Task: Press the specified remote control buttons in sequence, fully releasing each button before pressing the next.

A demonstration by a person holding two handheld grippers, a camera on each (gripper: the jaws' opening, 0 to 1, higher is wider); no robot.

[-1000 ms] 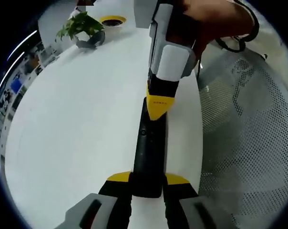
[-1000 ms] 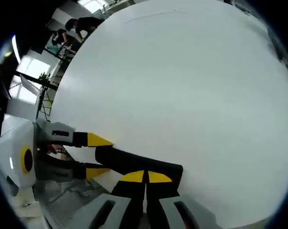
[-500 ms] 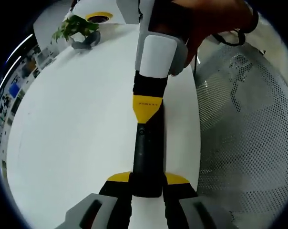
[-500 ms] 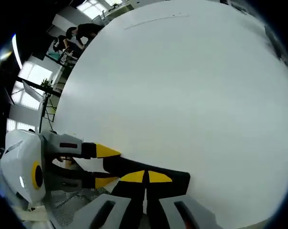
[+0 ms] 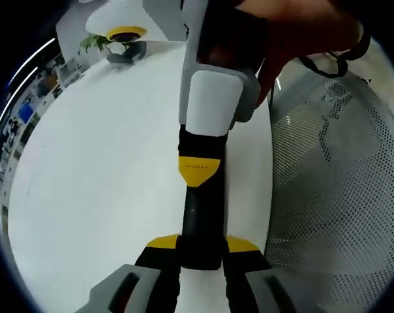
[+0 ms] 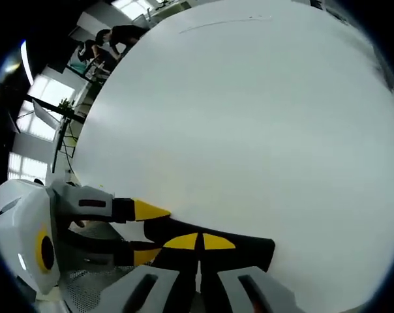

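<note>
Black remote control (image 5: pixel 201 222) lies lengthwise on the white surface (image 5: pixel 92 163), near its edge beside a perforated metal mesh (image 5: pixel 334 195). Left gripper (image 5: pixel 201 246) has its yellow-tipped fingers (image 5: pixel 162 242) clamped on the remote's near end, pinning it in place. Right gripper (image 5: pixel 198 175) comes in from above, its two fingers pressed together into one yellow point, holding nothing, resting on or just over the remote's face. In the right gripper view the same closed tip (image 6: pixel 198 242) sits on the remote (image 6: pixel 249 251), with the left gripper (image 6: pixel 150 228) gripping from the side.

Step in hand appears to be a button press. Contact depth cannot be told; the buttons are too dark to make out.

Next move calls for lifting the tip clear, then shifting along the remote to the following button while the left grip holds steady.

Potted plant (image 5: pixel 96 43) stands at the far end.
</note>
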